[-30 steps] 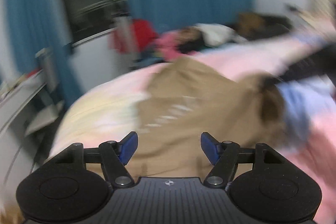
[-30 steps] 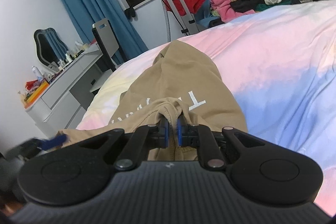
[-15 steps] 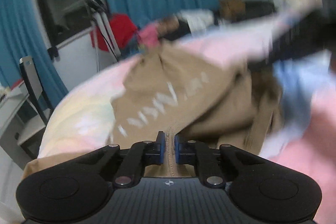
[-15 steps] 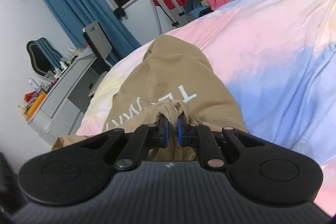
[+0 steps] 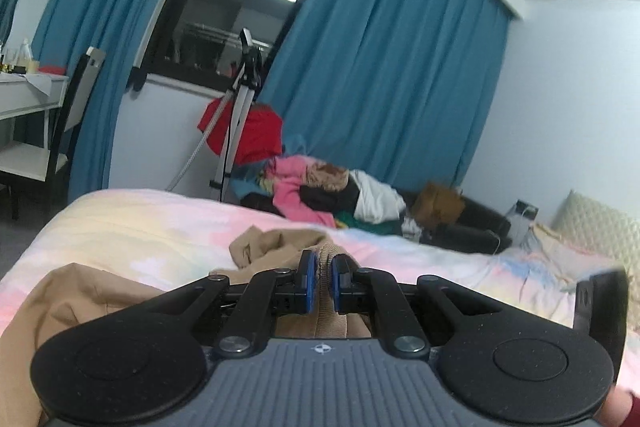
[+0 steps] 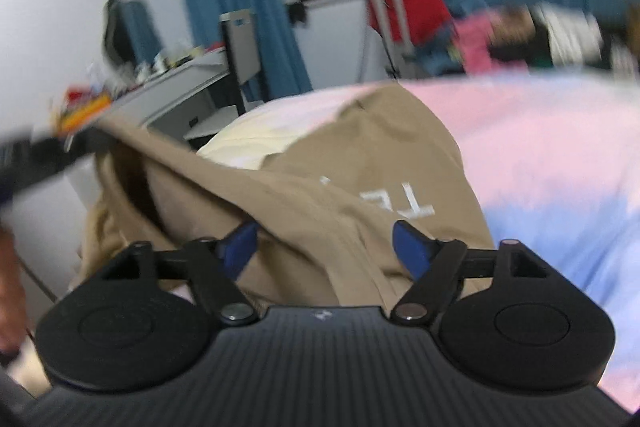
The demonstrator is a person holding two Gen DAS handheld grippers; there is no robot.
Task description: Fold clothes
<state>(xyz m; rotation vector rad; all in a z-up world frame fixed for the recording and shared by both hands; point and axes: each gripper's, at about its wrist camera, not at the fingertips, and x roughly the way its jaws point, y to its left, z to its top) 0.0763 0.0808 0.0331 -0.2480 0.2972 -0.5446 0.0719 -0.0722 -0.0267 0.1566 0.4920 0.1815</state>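
The tan garment (image 6: 360,163) lies on the bed (image 6: 552,155), white lettering up, its near part bunched and lifted at the left. The left gripper (image 5: 320,277) has its jaws closed on a ribbed edge of that cloth, raised off the sheet. The right gripper (image 6: 325,247) has just been opening; its jaws stand wide with tan cloth between them, unpressed. A clothes pile (image 5: 320,191) sits beyond the bed, before blue curtains (image 5: 392,75).
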